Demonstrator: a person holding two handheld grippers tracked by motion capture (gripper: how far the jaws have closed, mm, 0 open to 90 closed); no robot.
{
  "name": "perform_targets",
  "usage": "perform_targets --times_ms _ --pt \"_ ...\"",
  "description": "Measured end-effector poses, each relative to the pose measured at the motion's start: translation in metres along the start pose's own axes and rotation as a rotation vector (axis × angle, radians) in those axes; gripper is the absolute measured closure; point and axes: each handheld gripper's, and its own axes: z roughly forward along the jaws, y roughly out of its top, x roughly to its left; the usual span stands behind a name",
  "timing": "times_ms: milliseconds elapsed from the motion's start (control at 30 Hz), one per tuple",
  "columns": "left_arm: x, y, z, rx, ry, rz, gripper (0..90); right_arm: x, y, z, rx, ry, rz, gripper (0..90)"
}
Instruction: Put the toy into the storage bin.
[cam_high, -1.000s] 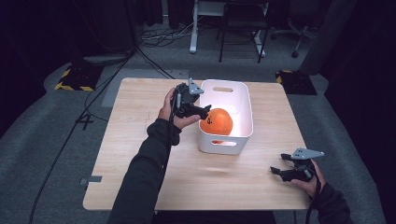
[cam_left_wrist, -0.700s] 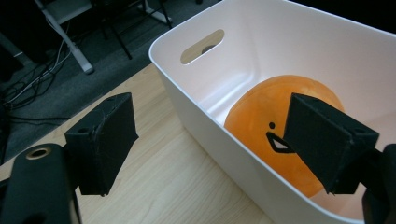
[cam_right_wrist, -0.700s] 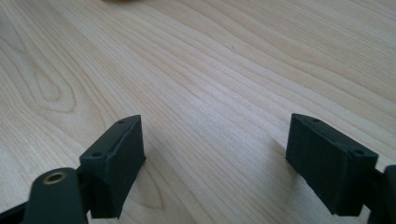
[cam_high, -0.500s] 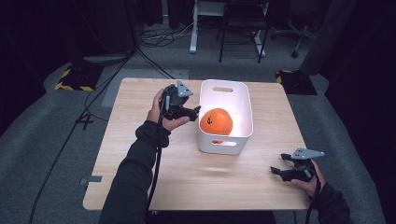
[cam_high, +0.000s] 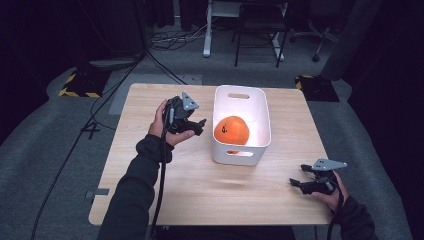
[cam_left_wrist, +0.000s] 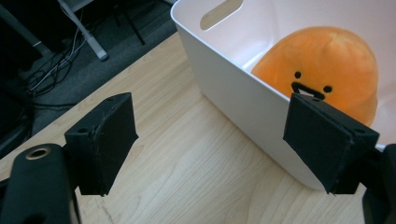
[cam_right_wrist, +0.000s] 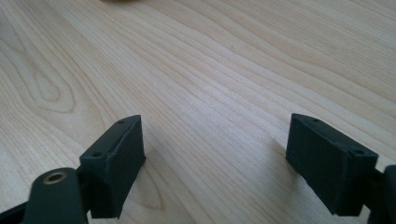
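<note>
Since a second ago: left gripper has drawn back from over the white bin toward the table's left side; it now hangs outside the bin's left wall. Right gripper has kept its place.
Orange plush toy: sits inside the white bin, in the half nearer the person, against the near wall; its small black face shows in the left gripper view.
White bin: stands on the wooden table right of centre, its long side running from the near edge toward the far edge; a handle slot sits in each end wall.
Open room: bare wood lies all along the table's left edge and across the near edge between the two hands; the far-left corner is free as well.
Left gripper state: jaws stand wide apart with nothing between the pads; one jaw lies over the table, the other in front of the bin's wall.
Left hand: wraps the gripper body from the left, forearm in a dark sleeve rising from the near edge, jaws pointing right toward the bin.
Right gripper state: jaws wide apart, empty, only bare wood between them.
Right hand: low at the table's near-right corner, jaws pointing left along the near edge, just above the wood.
</note>
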Motion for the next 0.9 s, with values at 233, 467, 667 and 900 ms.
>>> perform_targets --times_ms 233,467,667,900 --pt "-0.005 -0.015 -0.001 0.031 0.010 0.026 17.2 0.001 0.000 0.000 -0.002 0.000 0.011 19.3" --pt "-0.010 -0.035 0.001 0.079 0.016 0.050 17.1 0.000 0.000 0.000 0.001 0.000 0.002 19.3" --pt "-0.013 -0.051 0.001 0.104 0.022 0.056 17.0 0.000 0.000 0.000 0.000 0.000 0.002 19.2" --pt "-0.017 -0.073 0.001 0.140 0.032 0.074 17.0 0.000 0.000 0.000 0.000 0.001 0.003 19.2"
